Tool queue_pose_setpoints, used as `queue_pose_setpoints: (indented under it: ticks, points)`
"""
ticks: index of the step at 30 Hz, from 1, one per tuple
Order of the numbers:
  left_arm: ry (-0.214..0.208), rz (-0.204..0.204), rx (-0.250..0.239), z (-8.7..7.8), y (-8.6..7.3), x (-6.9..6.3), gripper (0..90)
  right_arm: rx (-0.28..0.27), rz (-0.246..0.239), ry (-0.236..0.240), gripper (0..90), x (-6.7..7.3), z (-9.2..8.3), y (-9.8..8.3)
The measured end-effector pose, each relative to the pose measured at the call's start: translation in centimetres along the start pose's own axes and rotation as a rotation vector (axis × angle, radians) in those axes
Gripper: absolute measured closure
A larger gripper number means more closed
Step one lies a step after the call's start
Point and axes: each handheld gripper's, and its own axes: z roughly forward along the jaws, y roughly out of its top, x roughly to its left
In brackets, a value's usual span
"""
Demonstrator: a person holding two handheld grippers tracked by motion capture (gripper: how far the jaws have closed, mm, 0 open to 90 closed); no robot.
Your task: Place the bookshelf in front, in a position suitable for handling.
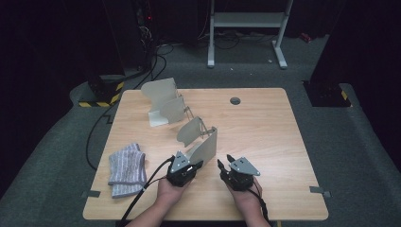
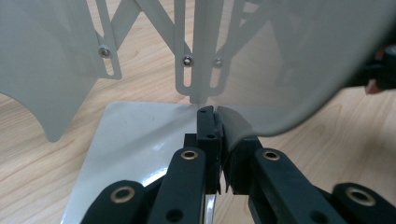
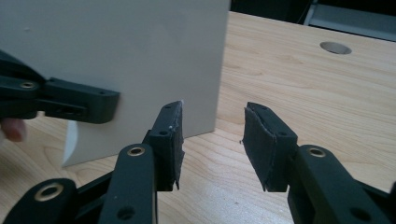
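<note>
A folding rack (image 1: 166,105) of pale beige panels joined by scissor bars (image 2: 187,60) stretches across the wooden table (image 1: 265,137). Its nearest panel (image 1: 206,147) stands upright at the front middle. My left gripper (image 1: 196,165) is shut on that panel's lower edge; in the left gripper view the closed jaws (image 2: 212,112) pinch the thin curved sheet (image 2: 303,70). My right gripper (image 1: 224,163) stands open just right of the panel (image 3: 130,56), nothing between its fingers (image 3: 212,135). The left gripper's black jaw (image 3: 70,100) lies across the panel's face.
A folded striped grey cloth (image 1: 126,169) lies at the table's front left. A round cable hole (image 1: 235,100) sits near the far edge. A white metal stand (image 1: 246,28) is on the floor behind the table. Bare wood extends to the right.
</note>
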Motion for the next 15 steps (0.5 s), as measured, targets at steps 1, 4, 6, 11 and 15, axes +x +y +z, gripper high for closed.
queue_pose_setpoints:
  ticks: [1, 4, 6, 11, 15]
  points:
    - [0.000, 0.000, 0.000, 0.0, 0.0, 0.0, 85.2, 0.000, 0.000, 0.000, 57.6, 0.0, 0.0, 0.0]
    - [-0.023, -0.013, 0.005, -0.1, 0.0, 0.2, 81.8, 0.007, 0.003, 0.005, 57.2, 0.0, 0.1, -0.1]
    - [-0.050, -0.022, 0.012, -0.8, -0.4, 0.4, 72.2, 0.011, 0.004, 0.011, 56.3, 0.1, 0.2, -0.2]
    - [-0.046, -0.041, 0.033, -3.5, -1.9, 1.4, 61.5, 0.018, 0.008, 0.031, 53.9, 0.6, 0.4, -0.2]
    - [-0.036, -0.034, 0.040, -5.4, -2.6, 2.3, 58.6, 0.024, 0.009, 0.042, 52.1, 1.1, 0.6, -0.2]
